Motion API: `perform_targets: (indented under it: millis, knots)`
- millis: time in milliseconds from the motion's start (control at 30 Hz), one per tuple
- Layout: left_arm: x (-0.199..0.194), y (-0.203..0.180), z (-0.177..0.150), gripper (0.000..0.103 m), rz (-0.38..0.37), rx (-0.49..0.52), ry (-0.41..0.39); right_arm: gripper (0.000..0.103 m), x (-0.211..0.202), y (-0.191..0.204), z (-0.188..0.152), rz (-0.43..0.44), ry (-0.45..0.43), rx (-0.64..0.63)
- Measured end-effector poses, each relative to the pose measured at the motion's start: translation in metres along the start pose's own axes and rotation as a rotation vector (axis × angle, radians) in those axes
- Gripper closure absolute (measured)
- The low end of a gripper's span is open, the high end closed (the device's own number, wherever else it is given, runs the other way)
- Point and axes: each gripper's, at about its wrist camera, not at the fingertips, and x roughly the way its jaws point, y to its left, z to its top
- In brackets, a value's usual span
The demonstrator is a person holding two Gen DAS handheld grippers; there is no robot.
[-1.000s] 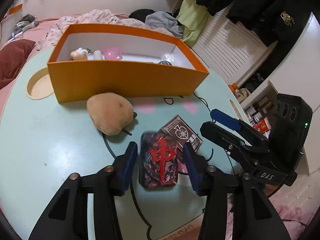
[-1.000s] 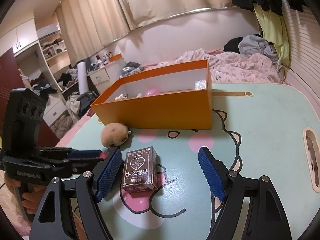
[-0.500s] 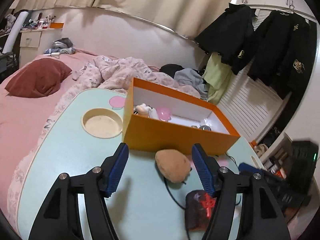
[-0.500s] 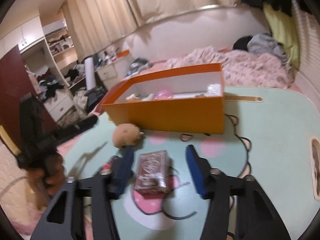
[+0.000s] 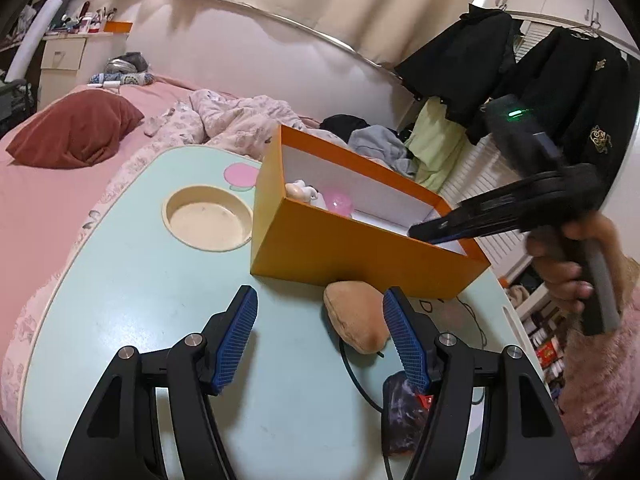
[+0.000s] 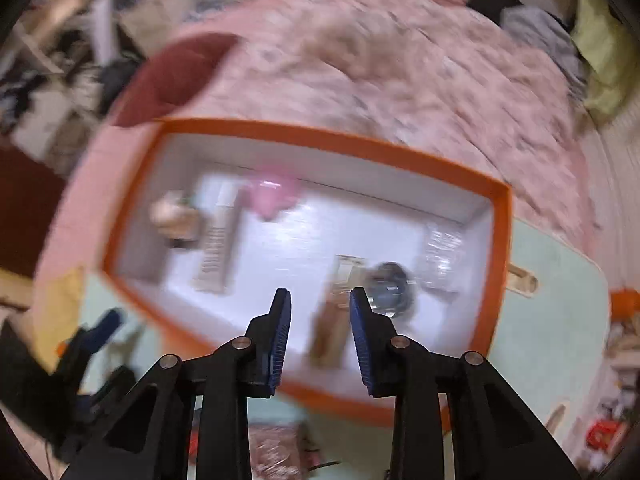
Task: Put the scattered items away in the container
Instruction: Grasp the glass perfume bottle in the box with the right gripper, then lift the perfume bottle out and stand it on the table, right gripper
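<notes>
The orange box [image 5: 340, 248] stands on the mint table [image 5: 132, 300] and holds several small items. My left gripper [image 5: 320, 316] is open and low over the table, with nothing between its pads. A tan plush [image 5: 354, 322] lies just behind its right finger. A dark packet with a red mark [image 5: 402, 416] lies beside that finger. My right gripper [image 6: 320, 316] points down over the box [image 6: 400, 156], its jaws closing to a narrow gap. A blurred brownish oblong [image 6: 330, 328] shows in that gap, and bare box floor shows between it and the left pad.
A round recess [image 5: 206, 220] is sunk into the table left of the box. A pink bed with a crumpled quilt [image 5: 236, 116] and a dark red pillow [image 5: 76, 128] lies beyond. A person's hand [image 5: 560, 268] holds the right gripper's handle. Dark clothes [image 5: 560, 80] hang at the right.
My left gripper opened and swung off the dark packet toward the plush and box. My right gripper left the card deck, travelled over the box, tipped downward and narrowed its jaws.
</notes>
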Motion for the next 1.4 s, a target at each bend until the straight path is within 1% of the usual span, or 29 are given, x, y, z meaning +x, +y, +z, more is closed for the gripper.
perform_targets:
  millis: [33, 67, 133, 200, 267, 300, 333, 367, 400, 500, 567, 633, 667, 700, 833, 900, 933, 1000, 1100, 1200, 1267, 1367, 1400]
  knots:
    - [0.001, 0.000, 0.001, 0.037, 0.000, -0.004, -0.004, 0.073, 0.007, -0.002, 0.000, -0.012, 0.032, 0.003]
    - [0.001, 0.001, 0.001, 0.037, 0.003, -0.007, -0.010, 0.073, 0.008, -0.001, 0.000, -0.017, 0.030, -0.009]
    - [0.000, 0.000, 0.003, 0.037, 0.010, -0.010, -0.019, 0.073, 0.011, -0.003, 0.001, -0.020, 0.065, -0.009]
    - [0.003, 0.000, 0.003, 0.037, 0.011, -0.011, -0.006, 0.073, 0.019, -0.002, 0.002, -0.015, 0.103, -0.009]
    - [0.004, -0.001, 0.002, 0.037, 0.009, -0.007, 0.001, 0.072, 0.032, -0.002, 0.006, 0.042, 0.142, 0.005]
    - [0.003, -0.001, 0.002, 0.037, 0.010, -0.004, -0.003, 0.073, 0.033, -0.004, 0.009, 0.039, 0.149, 0.011]
    - [0.002, -0.002, 0.002, 0.037, 0.015, -0.001, -0.011, 0.076, 0.034, -0.004, 0.012, 0.039, 0.138, 0.012]
    - [0.000, -0.003, 0.002, 0.037, 0.019, 0.004, -0.022, 0.084, 0.036, -0.007, 0.016, 0.036, 0.123, 0.021]
    - [-0.001, -0.004, 0.002, 0.037, 0.019, 0.009, -0.030, 0.086, 0.036, -0.010, 0.017, 0.028, 0.110, 0.030]
    - [0.000, -0.006, 0.001, 0.037, 0.018, 0.016, -0.020, 0.086, 0.035, -0.016, 0.019, 0.041, 0.078, 0.061]
    - [0.001, -0.006, 0.000, 0.037, 0.017, 0.018, -0.013, 0.086, 0.026, -0.018, 0.019, 0.038, 0.029, 0.075]
    - [0.001, -0.005, 0.000, 0.037, 0.019, 0.017, -0.015, 0.086, 0.013, -0.023, 0.019, 0.061, -0.021, 0.088]
    - [0.000, -0.005, 0.000, 0.037, 0.021, 0.016, -0.019, 0.086, 0.004, -0.026, 0.017, 0.088, -0.047, 0.102]
    - [0.000, -0.004, 0.000, 0.037, 0.022, 0.014, -0.018, 0.086, -0.009, -0.028, 0.014, 0.121, -0.084, 0.114]
    - [0.002, -0.002, 0.000, 0.037, 0.020, 0.008, -0.010, 0.086, -0.056, -0.026, -0.010, 0.178, -0.220, 0.102]
    - [0.001, -0.001, 0.000, 0.037, 0.019, 0.007, -0.013, 0.086, -0.082, -0.025, -0.038, 0.269, -0.290, 0.084]
    - [0.002, -0.001, 0.000, 0.037, 0.019, 0.006, -0.013, 0.086, -0.087, -0.025, -0.047, 0.298, -0.304, 0.082]
    - [0.003, -0.001, 0.000, 0.037, 0.019, 0.004, -0.010, 0.086, -0.094, -0.028, -0.077, 0.352, -0.327, 0.088]
    - [0.003, -0.001, 0.000, 0.037, 0.015, 0.008, -0.006, 0.086, -0.082, -0.029, -0.108, 0.342, -0.296, 0.078]
    - [0.004, -0.001, 0.000, 0.037, 0.023, 0.010, -0.003, 0.086, -0.061, -0.028, -0.130, 0.267, -0.287, 0.091]
    - [0.005, -0.002, 0.000, 0.037, 0.031, 0.012, 0.001, 0.086, -0.044, -0.029, -0.137, 0.243, -0.264, 0.107]
    - [0.006, -0.003, -0.001, 0.037, 0.047, 0.018, 0.008, 0.086, -0.030, -0.036, -0.140, 0.260, -0.251, 0.133]
    - [0.006, -0.004, -0.001, 0.037, 0.051, 0.020, 0.007, 0.086, -0.030, -0.037, -0.140, 0.250, -0.264, 0.137]
